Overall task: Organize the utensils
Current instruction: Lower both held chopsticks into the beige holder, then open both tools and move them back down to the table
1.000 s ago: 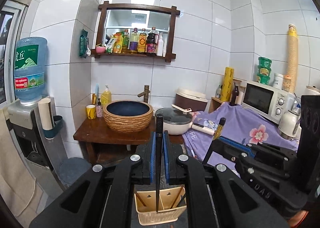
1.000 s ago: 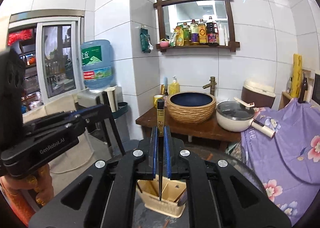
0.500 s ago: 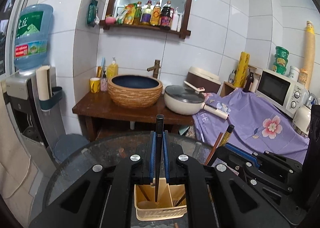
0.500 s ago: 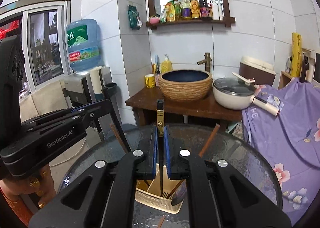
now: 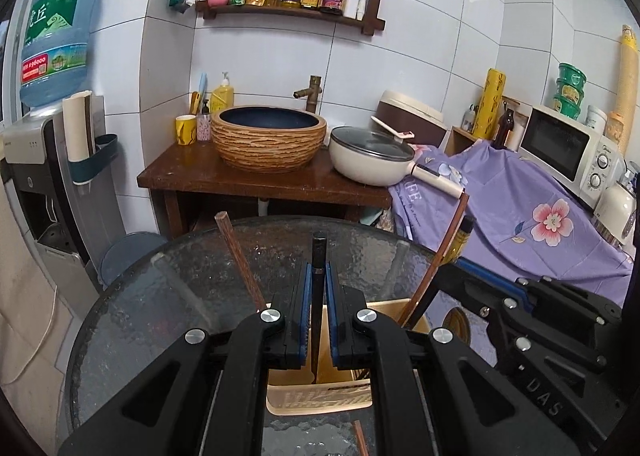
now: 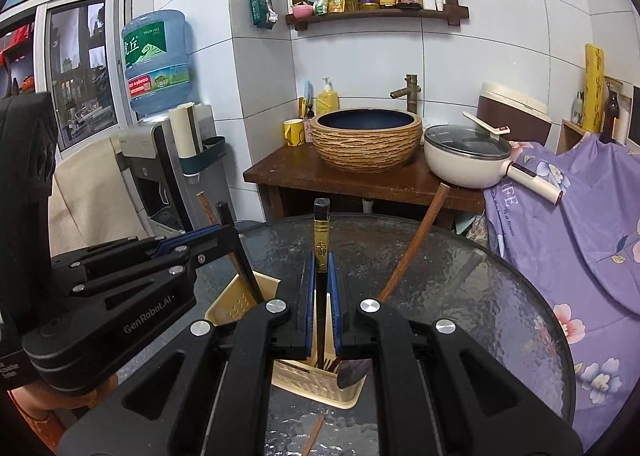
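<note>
Each gripper (image 5: 317,330) (image 6: 322,322) pinching one slim black chopstick (image 5: 319,256) (image 6: 321,232) above ribbed beige caddy (image 5: 320,396).

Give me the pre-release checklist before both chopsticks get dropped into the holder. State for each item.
1. Left hand-held gripper shut on the black chopstick: ok.
2. Right hand-held gripper shut on the gold-banded chopstick: ok.
3. Black chopstick's lower tip inside the beige utensil holder: ok, it points into a compartment.
4. Gold-banded chopstick's lower end inside the holder: ok, it sits among the utensils already there.
5. Holder standing flat on the glass table: ok.
6. All utensils collected: not ok, a brown chopstick lies on the glass in front of the holder.
</note>
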Motion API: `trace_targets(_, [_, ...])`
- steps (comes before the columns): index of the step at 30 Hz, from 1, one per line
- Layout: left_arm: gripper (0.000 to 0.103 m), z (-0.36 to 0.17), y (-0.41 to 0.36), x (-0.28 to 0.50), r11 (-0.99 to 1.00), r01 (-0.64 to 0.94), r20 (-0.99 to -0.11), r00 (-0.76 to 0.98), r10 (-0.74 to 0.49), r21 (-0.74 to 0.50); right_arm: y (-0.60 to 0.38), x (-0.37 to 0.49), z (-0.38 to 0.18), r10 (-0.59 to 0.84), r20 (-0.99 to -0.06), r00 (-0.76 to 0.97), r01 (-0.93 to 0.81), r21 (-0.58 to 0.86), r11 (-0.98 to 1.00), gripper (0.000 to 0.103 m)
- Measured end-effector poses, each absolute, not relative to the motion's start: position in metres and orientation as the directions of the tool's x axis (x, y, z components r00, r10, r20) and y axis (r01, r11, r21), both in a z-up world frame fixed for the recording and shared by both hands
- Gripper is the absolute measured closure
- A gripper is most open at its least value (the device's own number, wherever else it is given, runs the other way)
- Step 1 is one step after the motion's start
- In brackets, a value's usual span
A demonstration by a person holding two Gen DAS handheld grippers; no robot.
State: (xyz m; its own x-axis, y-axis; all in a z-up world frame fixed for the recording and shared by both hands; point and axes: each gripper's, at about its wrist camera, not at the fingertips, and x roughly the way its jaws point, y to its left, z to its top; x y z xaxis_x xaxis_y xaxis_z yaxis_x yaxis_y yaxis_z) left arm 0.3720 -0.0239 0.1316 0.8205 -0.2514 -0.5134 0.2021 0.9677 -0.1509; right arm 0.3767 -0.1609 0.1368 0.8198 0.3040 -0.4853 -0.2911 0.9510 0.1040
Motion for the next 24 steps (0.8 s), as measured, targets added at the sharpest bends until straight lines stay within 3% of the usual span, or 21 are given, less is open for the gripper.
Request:
trace_targets(9, [0.095, 0.128, -0.022, 0.373, 0.97, 0.194, -0.52, 0.819, -0.243, -0.147, -0.169, 0.381, 0.135, 0.282, -0.483, 0.829, -0.26, 0.113, 0.959, 0.095])
trace_targets(11, [0.087, 0.13, -0.02, 0.372, 0.97, 0.194, -0.512, 0.824, -0.242, -0.147, -0.17, 0.38, 0.136, 0.28, -0.481, 0.831, -0.258, 0.113, 0.959, 0.095])
trace_targets(13, [0.07, 0.133, -0.019, 0.368, 0.969, 0.194, -0.5, 0.83, -0.246, -0.155, -0.17, 0.38, 0.137, 0.277, -0.48, 0.833, -0.257, 0.108, 0.96, 0.095])
trace_targets(15, [0.059, 0.135, -0.017, 0.364, 0.967, 0.196, -0.487, 0.836, -0.253, -0.165, -0.171, 0.378, 0.138, 0.265, -0.478, 0.837, -0.248, 0.101, 0.964, 0.087])
trace_targets(17, [0.054, 0.137, -0.015, 0.36, 0.964, 0.199, -0.476, 0.84, -0.259, -0.174, -0.174, 0.375, 0.139, 0.25, -0.464, 0.85, -0.228, 0.103, 0.968, 0.059])
trace_targets(20, [0.044, 0.14, -0.012, 0.352, 0.962, 0.199, -0.461, 0.847, -0.265, -0.187, -0.179, 0.368, 0.143, 0.243, -0.441, 0.864, -0.218, 0.106, 0.97, 0.056])
trace_targets(23, [0.025, 0.143, -0.007, 0.337, 0.963, 0.195, -0.438, 0.861, -0.259, -0.185, -0.184, 0.354, 0.145, 0.232, -0.422, 0.877, -0.208, 0.103, 0.973, 0.056])
trace_targets(24, [0.013, 0.143, -0.004, 0.329, 0.964, 0.195, -0.425, 0.868, -0.255, -0.181, -0.185, 0.347, 0.145, 0.225, -0.414, 0.882, -0.203, 0.097, 0.974, 0.053])
